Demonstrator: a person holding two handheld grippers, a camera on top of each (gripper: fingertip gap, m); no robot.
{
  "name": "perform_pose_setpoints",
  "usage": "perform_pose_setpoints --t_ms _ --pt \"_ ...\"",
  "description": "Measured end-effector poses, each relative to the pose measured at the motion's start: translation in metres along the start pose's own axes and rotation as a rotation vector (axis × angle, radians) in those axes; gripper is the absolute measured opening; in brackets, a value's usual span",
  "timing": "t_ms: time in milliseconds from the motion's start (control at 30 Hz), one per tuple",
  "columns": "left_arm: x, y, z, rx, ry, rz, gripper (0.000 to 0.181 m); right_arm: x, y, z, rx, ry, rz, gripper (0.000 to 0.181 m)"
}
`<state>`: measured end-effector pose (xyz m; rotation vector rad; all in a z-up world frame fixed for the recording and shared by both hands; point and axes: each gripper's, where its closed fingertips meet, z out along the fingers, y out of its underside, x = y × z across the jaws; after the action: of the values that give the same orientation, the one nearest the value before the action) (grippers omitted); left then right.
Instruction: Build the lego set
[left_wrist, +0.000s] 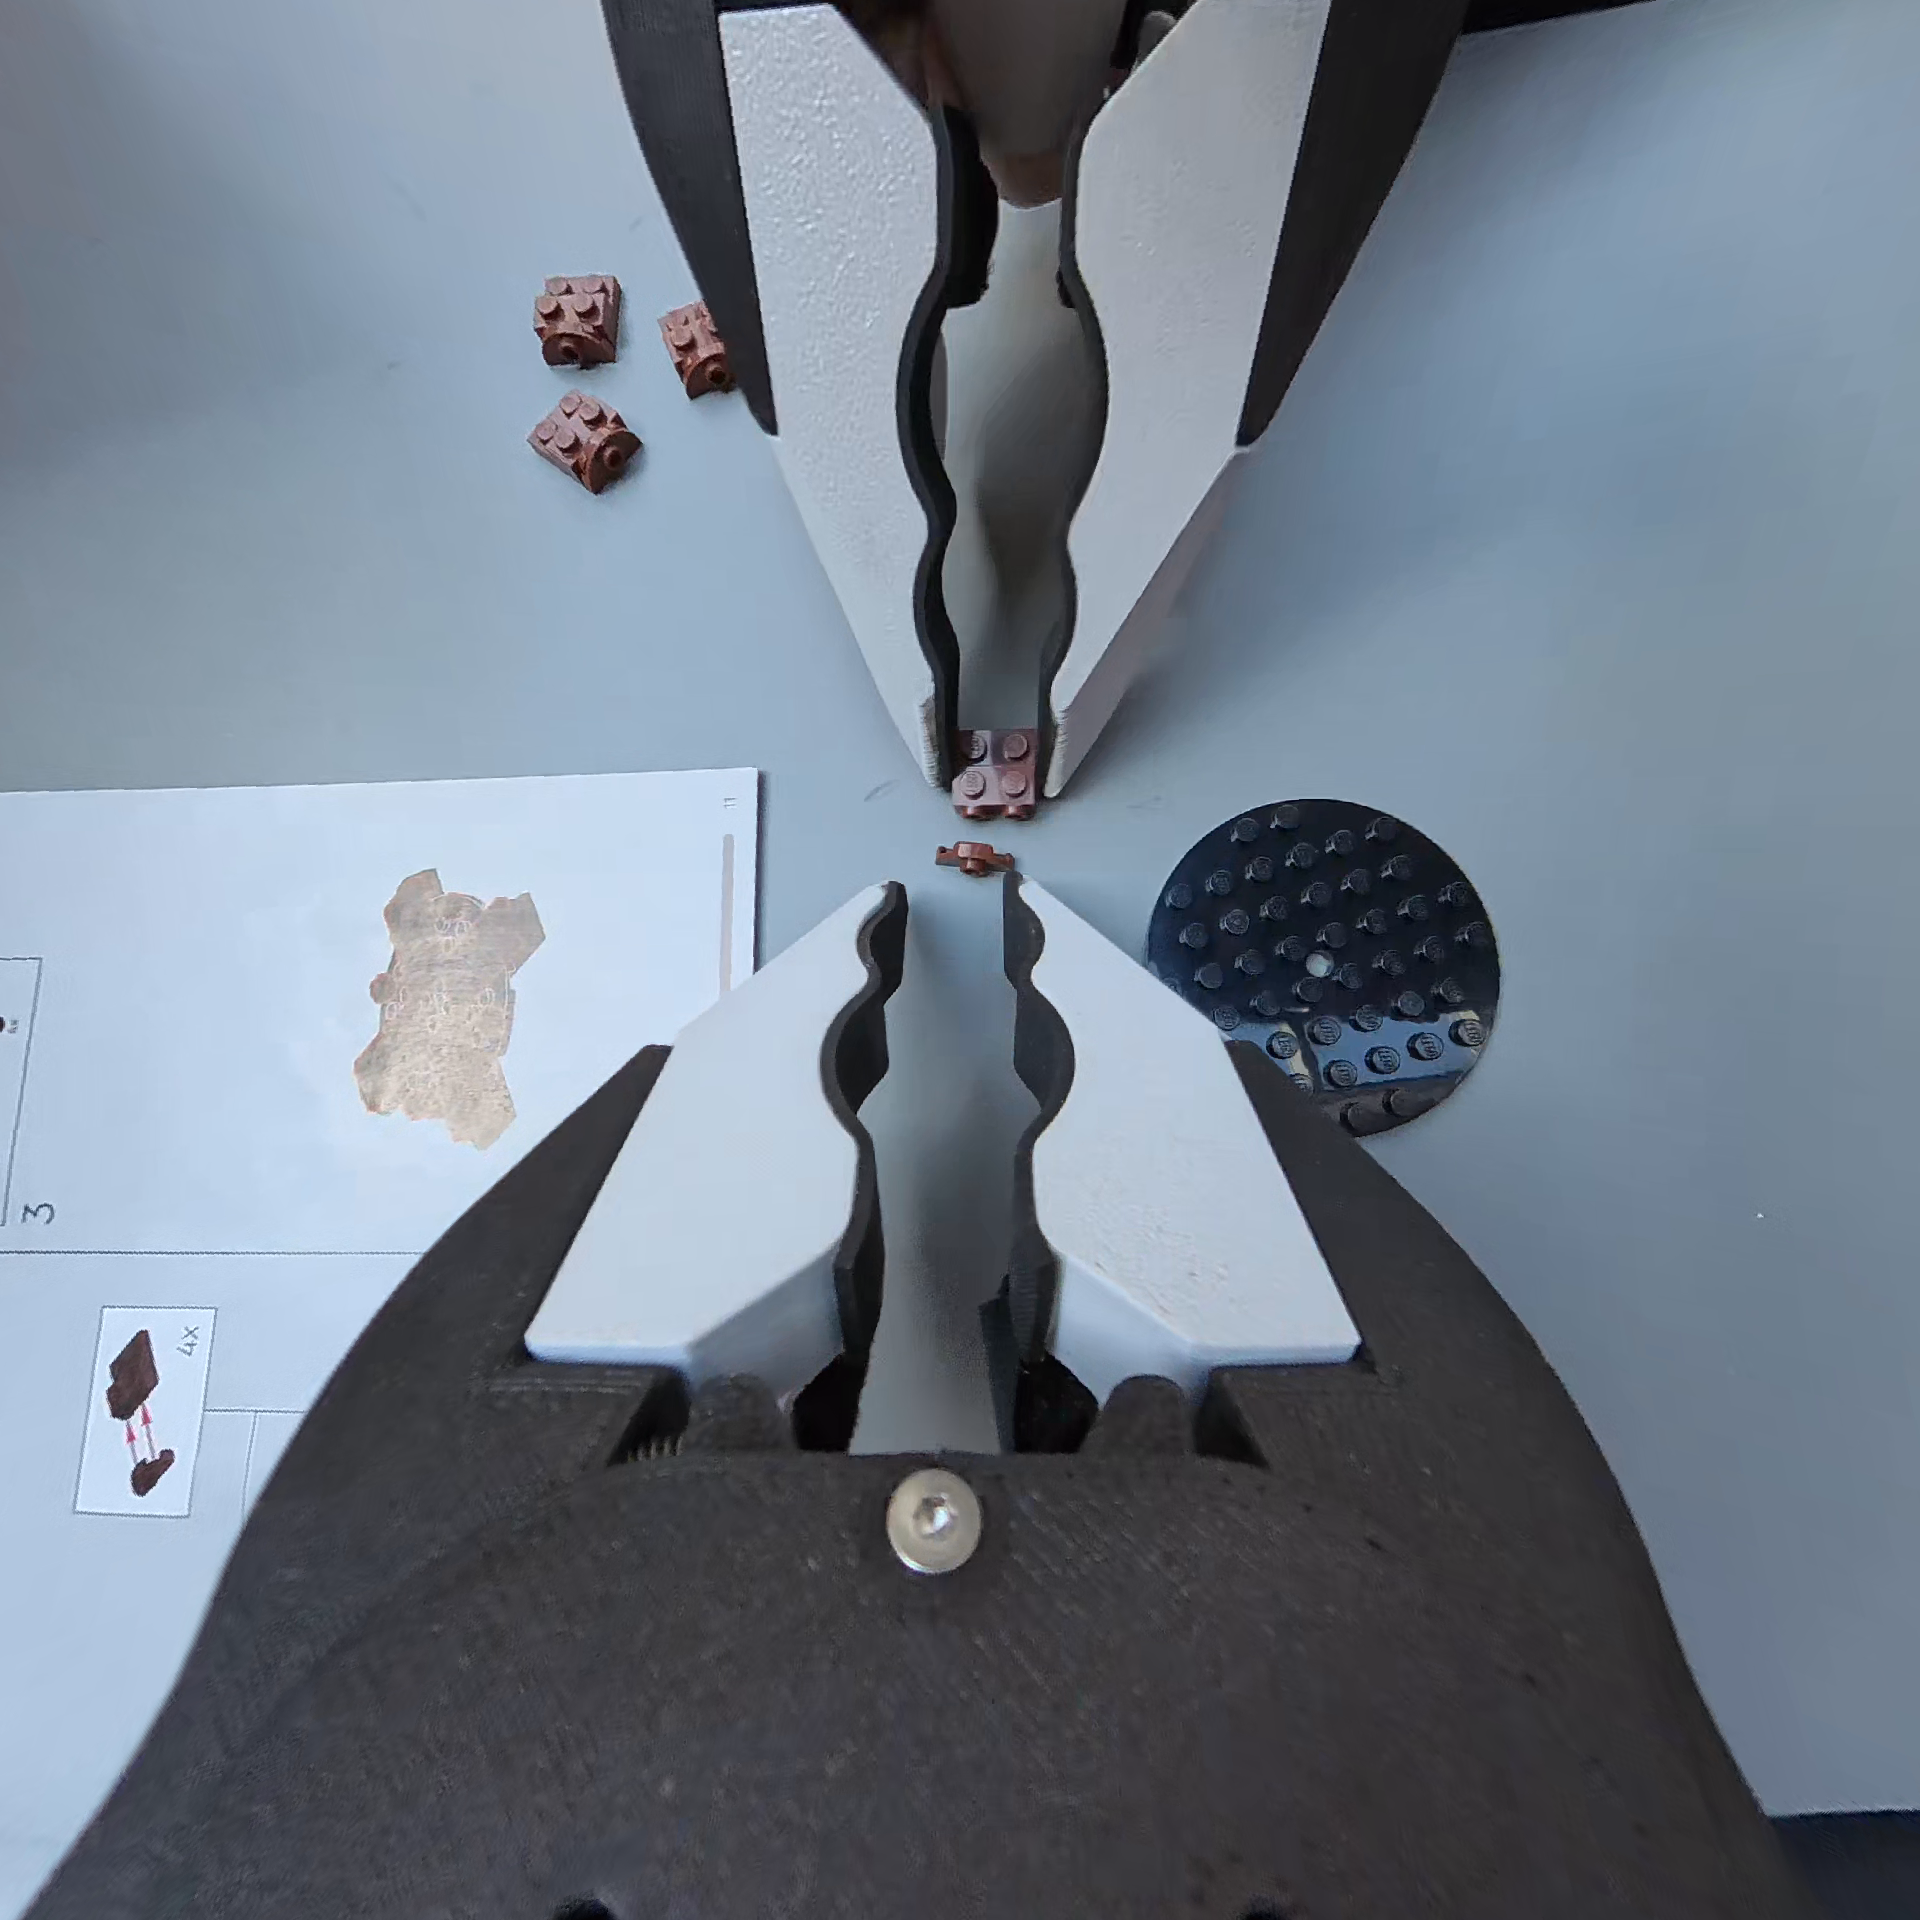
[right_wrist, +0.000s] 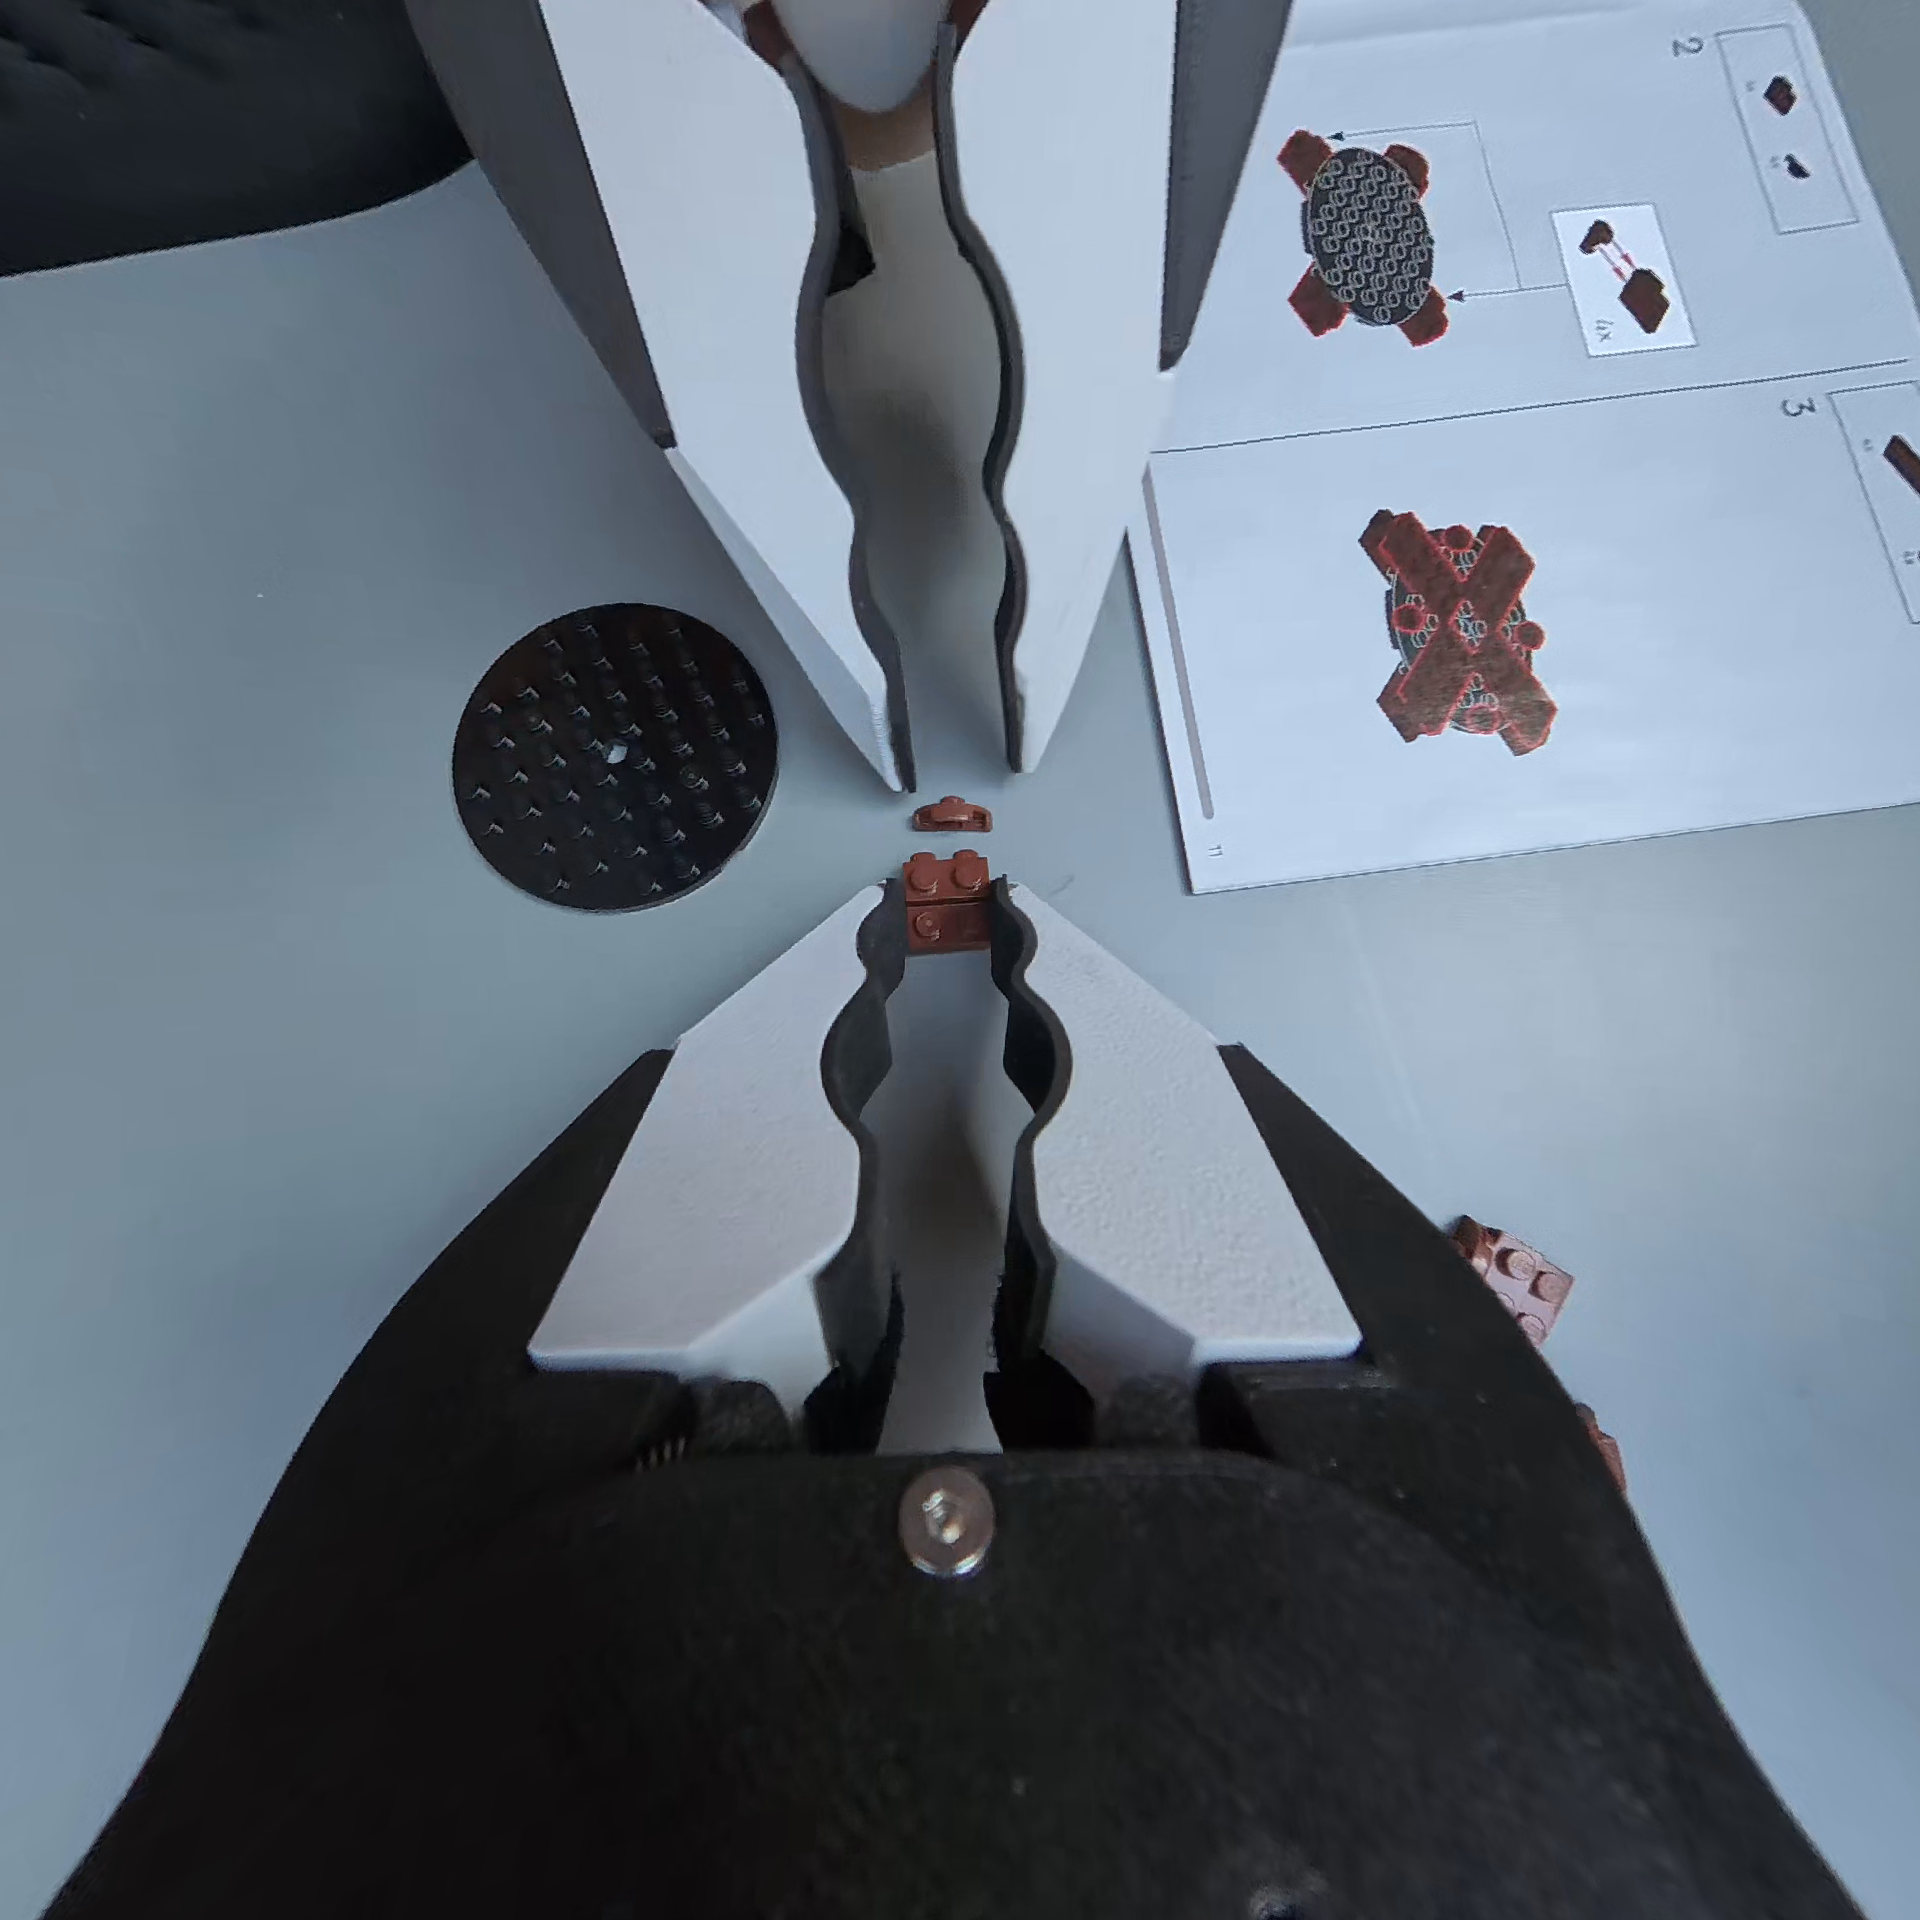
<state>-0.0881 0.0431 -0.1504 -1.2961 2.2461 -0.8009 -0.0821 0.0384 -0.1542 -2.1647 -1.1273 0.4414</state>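
Brown brick (right_wrist: 945, 902) clamped in right tool (right_wrist: 943, 894); left tool (left_wrist: 954, 891) parted, empty — small brown plate (left_wrist: 972, 858) lying between on desk (left_wrist: 312, 623). Black round plate (left_wrist: 1325, 961), instruction booklet (left_wrist: 260, 935), three spare bricks (left_wrist: 580, 322) flanking.

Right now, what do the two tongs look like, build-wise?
Both match. The left tongs and right tongs each have a black, rough-textured printed body that forks into two arms. On these sit pale grey-white wedge fingers tapering to narrow tips. Wavy black pads line the inner faces. One silver screw sits centred on each body. No cables or markings show.
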Motion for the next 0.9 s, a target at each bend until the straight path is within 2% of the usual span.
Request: perform_pose_setpoints --t_ms 133,500,900 --pt "0.0022 0.0018 0.0029 0.040 0.011 0.012 0.008 0.0021 -0.0002 0.0004 -0.020 0.021 -0.021 0.015" --pt "0.0019 0.0004 0.0037 0.139 0.008 0.079 0.004 0.0009 -0.0037 0.0034 -0.053 0.056 -0.064 0.016" --pt "0.0048 -0.0008 0.0045 0.146 0.024 0.096 0.003 0.0008 -0.0034 0.0033 -0.036 0.044 -0.056 0.016"
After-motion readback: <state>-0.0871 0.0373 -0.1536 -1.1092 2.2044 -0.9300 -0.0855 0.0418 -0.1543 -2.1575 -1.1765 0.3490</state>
